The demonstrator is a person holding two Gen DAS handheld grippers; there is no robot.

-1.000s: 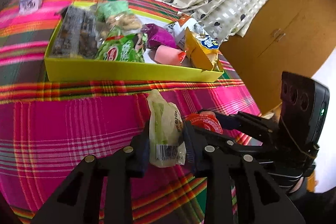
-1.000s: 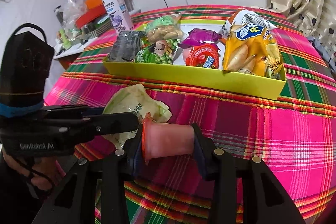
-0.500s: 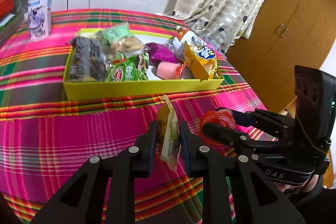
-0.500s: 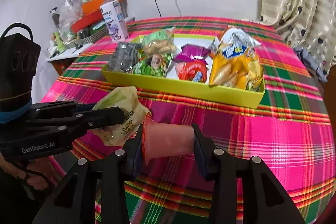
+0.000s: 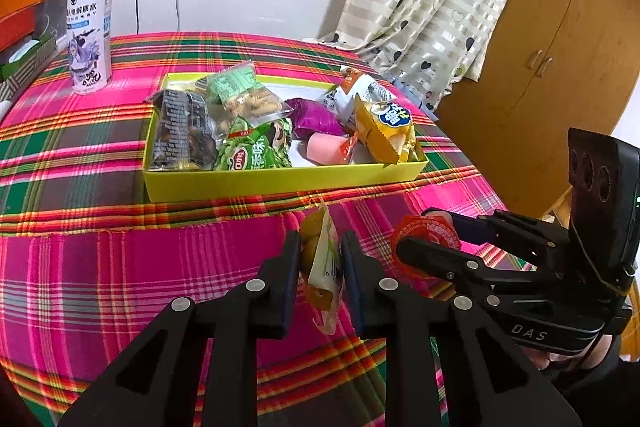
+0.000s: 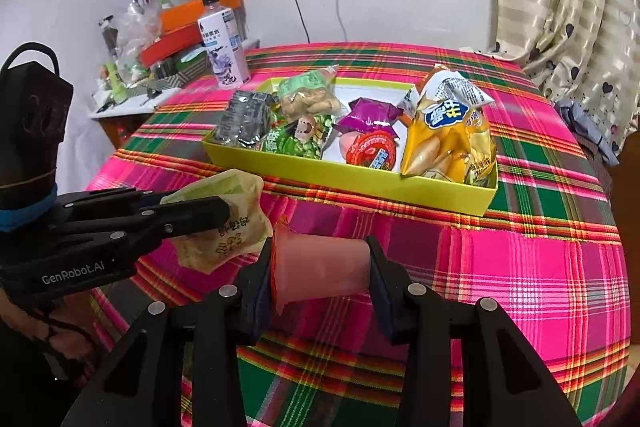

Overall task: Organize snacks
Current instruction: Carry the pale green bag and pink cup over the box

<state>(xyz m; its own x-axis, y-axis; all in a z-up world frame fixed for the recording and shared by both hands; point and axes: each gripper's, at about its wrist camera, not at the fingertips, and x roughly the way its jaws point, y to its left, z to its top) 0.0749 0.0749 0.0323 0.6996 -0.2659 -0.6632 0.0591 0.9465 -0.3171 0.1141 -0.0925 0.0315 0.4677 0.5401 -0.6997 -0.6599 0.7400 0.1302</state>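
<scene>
My left gripper (image 5: 320, 263) is shut on a pale green snack pouch (image 5: 322, 267), held edge-on above the plaid tablecloth; from the right wrist view the same pouch (image 6: 224, 223) shows flat in the left gripper (image 6: 224, 211). My right gripper (image 6: 318, 263) is shut on a pink jelly cup (image 6: 320, 267) with a red foil lid, seen from the left wrist view as a red lid (image 5: 426, 231) between the right gripper (image 5: 424, 231) fingers. Beyond both stands the yellow tray (image 5: 280, 183) (image 6: 360, 181), packed with several snack packets.
A drink bottle (image 5: 89, 39) (image 6: 223, 43) stands on the table behind the tray at left. A cluttered side shelf (image 6: 160, 59) lies past the table's left edge. Curtains (image 5: 440, 7) and a wooden cabinet (image 5: 560, 47) are to the right. Plaid cloth (image 6: 540, 267) covers the table.
The left gripper's jaws closed tighter on the pouch, which turned edge-on, and both grippers rose from the cloth. The jelly cup stayed clamped in the right gripper.
</scene>
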